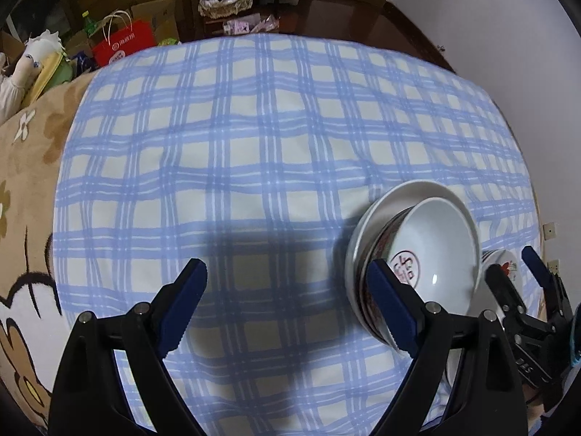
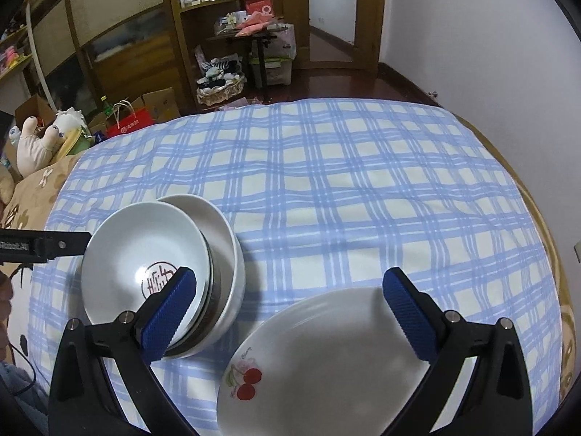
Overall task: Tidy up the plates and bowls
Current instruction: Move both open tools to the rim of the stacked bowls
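Note:
A stack of bowls (image 2: 159,254) sits on the blue plaid cloth (image 2: 345,189); the top white bowl has a red seal mark inside. It also shows in the left wrist view (image 1: 432,243). A white plate with cherries (image 2: 326,367) lies to its right, below my right gripper (image 2: 290,301), which is open and empty above the plate's far edge. My left gripper (image 1: 287,290) is open and empty, its right finger in front of the bowl stack. The right gripper (image 1: 515,272) and a bit of the cherry plate (image 1: 504,265) show at the far right of the left wrist view.
The cloth covers a bed with a brown patterned blanket (image 1: 32,167) at the left. Beyond the bed are a red bag (image 1: 123,43), boxes, a basket (image 2: 219,89), shelves and a doorway (image 2: 330,14). A white wall (image 2: 490,36) is on the right.

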Demonstrator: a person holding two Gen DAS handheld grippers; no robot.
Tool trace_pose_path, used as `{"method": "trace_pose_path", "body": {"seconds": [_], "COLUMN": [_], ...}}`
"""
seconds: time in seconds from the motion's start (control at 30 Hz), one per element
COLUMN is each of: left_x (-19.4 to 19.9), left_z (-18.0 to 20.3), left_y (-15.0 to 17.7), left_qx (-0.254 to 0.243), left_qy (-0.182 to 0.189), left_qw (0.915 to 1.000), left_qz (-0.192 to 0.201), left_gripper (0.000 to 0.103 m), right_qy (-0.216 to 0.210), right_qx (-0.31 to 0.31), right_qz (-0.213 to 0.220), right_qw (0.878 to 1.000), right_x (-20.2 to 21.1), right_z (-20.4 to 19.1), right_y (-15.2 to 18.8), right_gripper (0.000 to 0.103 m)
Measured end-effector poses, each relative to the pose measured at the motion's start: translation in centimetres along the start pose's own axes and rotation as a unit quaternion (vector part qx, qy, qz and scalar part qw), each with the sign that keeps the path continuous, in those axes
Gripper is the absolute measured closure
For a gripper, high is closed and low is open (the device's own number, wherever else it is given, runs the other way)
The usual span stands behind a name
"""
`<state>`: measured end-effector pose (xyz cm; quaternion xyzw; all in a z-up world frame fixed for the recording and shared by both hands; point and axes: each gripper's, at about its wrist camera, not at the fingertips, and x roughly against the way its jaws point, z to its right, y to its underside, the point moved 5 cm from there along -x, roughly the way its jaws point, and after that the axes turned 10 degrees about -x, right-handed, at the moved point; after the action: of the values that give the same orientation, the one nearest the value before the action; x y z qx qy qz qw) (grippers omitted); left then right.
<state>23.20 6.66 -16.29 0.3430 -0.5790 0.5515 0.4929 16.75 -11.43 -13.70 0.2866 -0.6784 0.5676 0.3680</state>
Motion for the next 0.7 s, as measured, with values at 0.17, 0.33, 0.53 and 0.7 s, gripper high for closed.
{"method": "trace_pose_path", "body": {"seconds": [0.17,0.33,0.53,0.7], "left_x": [-1.0,-1.1,-1.6,-1.7], "left_z": [-0.2,-0.3,-0.1,0.1], "left_y": [-0.1,-0.2,0.0,-0.1], "left_qx": [0.012,0.016,0.018,0.016], "left_qy": [0.001,0.006,0.013,0.016], "left_qw": [0.9998,0.9997,0.9995,0.9994], "left_qz": [-0.013,-0.017,-0.022,-0.026], "left_gripper": [0.014,0.014,0.014,0.014], "right_qy": [0.005,0.006,-0.004,-0.019], "right_qx": [0.003,-0.004,-0.016,-0.03], "right_qz": [-0.006,-0.024,-0.036,-0.051], "right_qw": [1.0,1.0,0.999,0.998], "right_x": [-0.4,-1.2,-1.7,-2.1], "right_z": [0.3,0.7,0.9,1.1], "right_y": [0.0,0.4,0.7,0.9], "right_gripper": [0.001,0.007,0.009,0.021]}}
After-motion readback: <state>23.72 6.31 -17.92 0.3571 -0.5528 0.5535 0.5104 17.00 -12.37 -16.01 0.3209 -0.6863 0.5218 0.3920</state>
